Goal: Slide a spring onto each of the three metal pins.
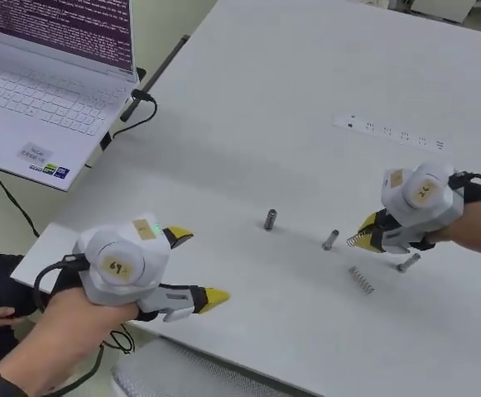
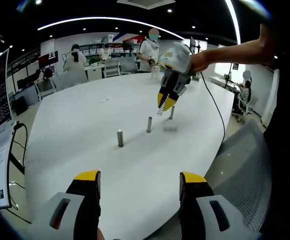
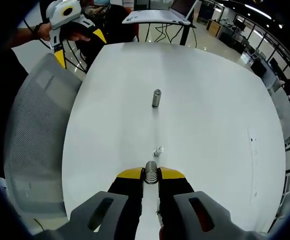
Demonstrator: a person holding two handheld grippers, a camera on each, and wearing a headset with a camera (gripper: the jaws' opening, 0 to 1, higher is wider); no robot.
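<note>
Right gripper: the right gripper hovers low over the white desk, jaws clamped on the held spring. In its own view the coil stands pinched between the yellow tips
Left gripper: the left gripper sits near the desk's front edge with its jaws spread wide and nothing between them, a gap seen clearly in its own view
First pin: the first pin stands upright mid-desk with a spring coiled around it, well apart from both grippers
Second pin: the second pin is bare and upright, just beside the held spring; in the right gripper view it rises directly ahead of the jaws
Third pin: the third pin is bare, close under the right gripper on the side away from the other pins
Loose spring: the loose spring lies flat on the desk between the second and third pins, nearer the person
Surroundings: an open laptop rests at the desk's left corner with a black cable plugged into its side – a white power strip lies farther back, and a grey mesh chair stands at the desk's edge
</note>
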